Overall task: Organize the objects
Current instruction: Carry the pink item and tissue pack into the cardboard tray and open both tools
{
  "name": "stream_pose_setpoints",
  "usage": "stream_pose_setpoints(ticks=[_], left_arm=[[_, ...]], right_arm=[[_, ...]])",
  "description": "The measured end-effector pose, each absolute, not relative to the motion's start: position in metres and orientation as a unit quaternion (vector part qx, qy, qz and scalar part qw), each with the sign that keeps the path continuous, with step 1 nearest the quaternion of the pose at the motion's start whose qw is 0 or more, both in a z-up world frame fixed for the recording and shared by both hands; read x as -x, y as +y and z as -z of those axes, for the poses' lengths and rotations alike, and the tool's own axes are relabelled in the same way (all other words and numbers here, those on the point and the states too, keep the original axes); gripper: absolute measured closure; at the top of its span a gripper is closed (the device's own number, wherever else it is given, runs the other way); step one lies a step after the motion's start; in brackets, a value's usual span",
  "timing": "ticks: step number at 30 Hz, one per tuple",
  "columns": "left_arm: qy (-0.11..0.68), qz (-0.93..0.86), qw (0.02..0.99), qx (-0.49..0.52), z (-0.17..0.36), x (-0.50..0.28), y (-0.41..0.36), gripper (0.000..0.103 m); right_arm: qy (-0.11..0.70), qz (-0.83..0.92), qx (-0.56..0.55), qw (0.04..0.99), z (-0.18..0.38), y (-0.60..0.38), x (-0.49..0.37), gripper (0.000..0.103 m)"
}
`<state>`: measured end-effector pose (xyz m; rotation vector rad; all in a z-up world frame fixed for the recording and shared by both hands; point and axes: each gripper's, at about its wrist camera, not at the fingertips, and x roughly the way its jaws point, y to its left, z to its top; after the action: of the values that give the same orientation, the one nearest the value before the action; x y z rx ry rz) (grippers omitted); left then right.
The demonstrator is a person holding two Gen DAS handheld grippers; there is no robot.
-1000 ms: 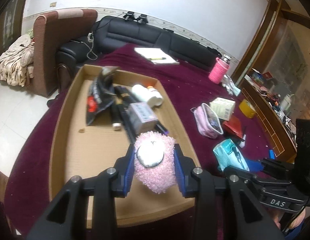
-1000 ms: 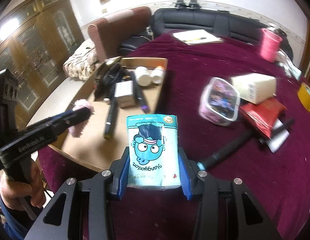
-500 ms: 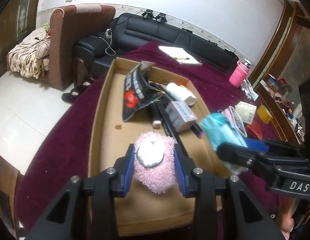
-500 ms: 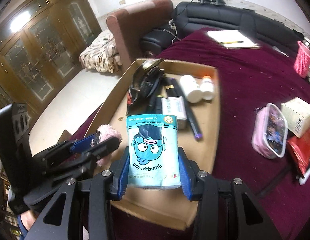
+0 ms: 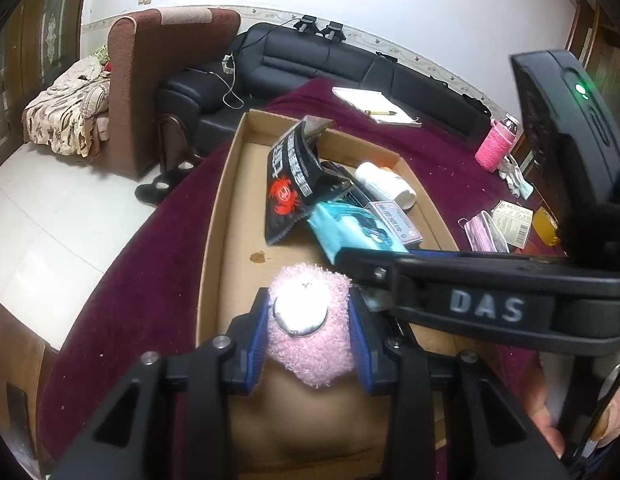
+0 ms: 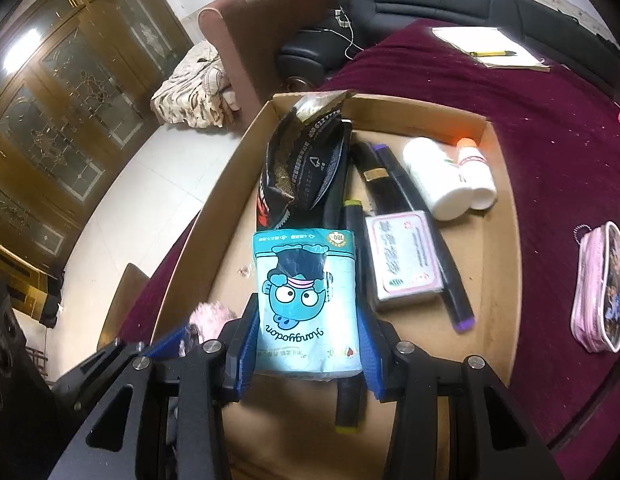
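Low in the frame, the soft, light tissue pack (image 6: 306,304) is clamped across its flanks by the right gripper (image 6: 306,344), the compressible pink fluffy pouch (image 5: 310,332) likewise by the left gripper (image 5: 310,336).

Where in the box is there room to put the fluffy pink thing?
The bare cardboard floor between the box's left wall and the black crab bag is free. The far right is crowded: markers, a small carton, white bottles.
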<state>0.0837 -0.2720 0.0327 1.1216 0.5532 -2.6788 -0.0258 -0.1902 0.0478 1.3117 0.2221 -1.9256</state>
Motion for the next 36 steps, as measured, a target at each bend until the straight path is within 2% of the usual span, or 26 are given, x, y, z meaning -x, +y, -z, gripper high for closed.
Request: stream_pose_setpoints(ticks=[11,16,23,26,30,36], left_arm=[[0.185,0.899,0.113,-0.381,-0.029,-0.079,-0.277,0.067],[0.176,0.9,0.12,-0.38,-0.029,-0.077,-0.274,0.067],[0.179,0.901,0.116,-0.379,-0.03,-0.079,-0.273,0.058],[0.175,0.9,0.113,-0.382,-0.03,-0.079,-0.27,0.052],[0.17,0.902,0.121,-0.378,-0.035,-0.086,-0.265,0.041],[0.179,0.909,0.128,-0.355,-0.053,-0.106,-0.263,0.039]], right_arm=[[0.099,0.768,-0.502,0.384,-0.046,-0.21,0.029,0.055],[0.094,0.766,-0.501,0.391,-0.047,-0.207,0.032,0.05],[0.088,0.774,-0.483,0.401,-0.059,-0.198,0.026,0.044],[0.091,0.775,-0.477,0.404,-0.065,-0.196,0.021,0.031],[0.077,0.78,-0.47,0.406,-0.074,-0.177,0.014,0.031],[0.038,0.788,-0.457,0.41,-0.088,-0.116,-0.009,0.031]])
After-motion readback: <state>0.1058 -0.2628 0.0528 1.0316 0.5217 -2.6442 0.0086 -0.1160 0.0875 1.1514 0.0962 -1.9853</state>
